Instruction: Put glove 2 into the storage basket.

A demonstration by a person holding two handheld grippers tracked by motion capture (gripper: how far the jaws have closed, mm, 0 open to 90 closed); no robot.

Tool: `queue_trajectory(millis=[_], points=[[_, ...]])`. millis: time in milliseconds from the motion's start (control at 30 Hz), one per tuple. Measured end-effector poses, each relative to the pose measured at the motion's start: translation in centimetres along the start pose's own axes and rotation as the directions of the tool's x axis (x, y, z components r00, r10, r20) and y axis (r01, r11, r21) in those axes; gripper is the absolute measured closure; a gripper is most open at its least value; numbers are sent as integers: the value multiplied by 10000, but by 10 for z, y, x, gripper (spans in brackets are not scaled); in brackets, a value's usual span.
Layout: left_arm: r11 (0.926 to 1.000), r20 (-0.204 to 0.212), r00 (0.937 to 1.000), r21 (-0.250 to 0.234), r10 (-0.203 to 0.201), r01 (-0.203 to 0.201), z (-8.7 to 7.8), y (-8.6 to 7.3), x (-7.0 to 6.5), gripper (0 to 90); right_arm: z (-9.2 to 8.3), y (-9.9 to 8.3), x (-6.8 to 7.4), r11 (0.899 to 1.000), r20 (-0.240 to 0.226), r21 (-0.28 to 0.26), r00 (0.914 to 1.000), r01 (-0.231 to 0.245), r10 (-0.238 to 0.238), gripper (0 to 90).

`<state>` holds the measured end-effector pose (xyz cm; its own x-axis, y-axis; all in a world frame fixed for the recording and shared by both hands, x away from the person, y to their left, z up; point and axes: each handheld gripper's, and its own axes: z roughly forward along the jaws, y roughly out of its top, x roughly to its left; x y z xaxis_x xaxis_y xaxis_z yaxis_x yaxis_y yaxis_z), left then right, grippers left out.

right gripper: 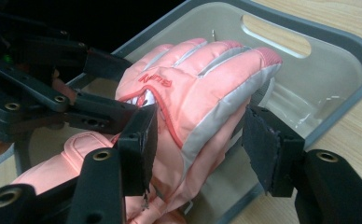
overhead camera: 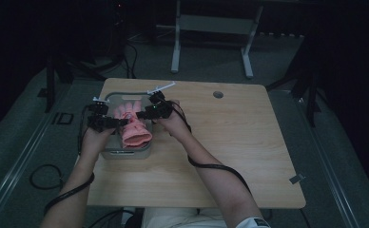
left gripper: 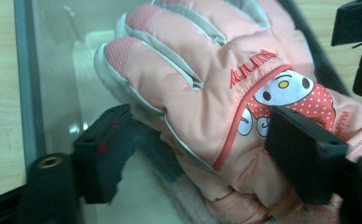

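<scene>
A pink padded glove (overhead camera: 134, 126) with grey trim and a cartoon patch lies in a grey tray (overhead camera: 125, 154) at the table's left. In the left gripper view the glove (left gripper: 207, 93) lies back up, fingers pointing away. My left gripper (left gripper: 198, 126) is open, with one jaw at the glove's side over the tray floor (left gripper: 58, 93) and the other above the patch. My right gripper (right gripper: 200, 126) is open too and straddles the glove (right gripper: 202, 93) from the other side, a gap showing at its right pad. More pink fabric (right gripper: 76, 154) lies underneath; I cannot tell whether it is a second glove.
The tray's rim (right gripper: 337, 42) has a handle slot at its far end. A wooden table (overhead camera: 230, 142) stretches bare to the right, with a cable hole (overhead camera: 218, 94) near its back edge. White frame legs (overhead camera: 175, 52) stand behind it. Cables trail from both grippers.
</scene>
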<state>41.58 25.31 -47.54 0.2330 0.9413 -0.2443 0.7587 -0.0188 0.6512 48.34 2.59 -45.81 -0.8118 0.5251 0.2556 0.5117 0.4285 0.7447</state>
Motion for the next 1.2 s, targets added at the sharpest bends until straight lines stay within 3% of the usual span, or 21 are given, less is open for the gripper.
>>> queue_trajectory(millis=[167,400,567,833,933,1100,1200], points=[[9988,35,10000,-498,-9,11,-5,0,3,133,-9,-3,-3,9999,-27,-164,10000,-52,52,451],[9980,89,10000,-635,-6,12,-11,-1,7,103,-19,-7,-7,9994,-27,-321,9999,-143,142,444],[9963,37,9996,-815,272,-268,-19,0,4,87,-24,-9,-7,9994,-33,-349,10000,-79,77,440],[9907,150,9970,-1144,754,-732,-30,0,-8,69,-33,-11,-6,9990,-152,-444,9998,79,-85,388],[9880,227,9963,-1321,834,-797,-35,0,-12,69,-37,-12,-6,9983,-332,-578,9994,24,-43,331],[9780,238,9910,-1661,1317,-1260,-45,0,-25,69,-47,-16,-8,9965,-643,-826,9978,104,-157,250],[9709,407,9862,-1864,1603,-1501,-51,-1,-35,69,-54,-19,-11,9953,-587,-946,9980,189,-245,227]])
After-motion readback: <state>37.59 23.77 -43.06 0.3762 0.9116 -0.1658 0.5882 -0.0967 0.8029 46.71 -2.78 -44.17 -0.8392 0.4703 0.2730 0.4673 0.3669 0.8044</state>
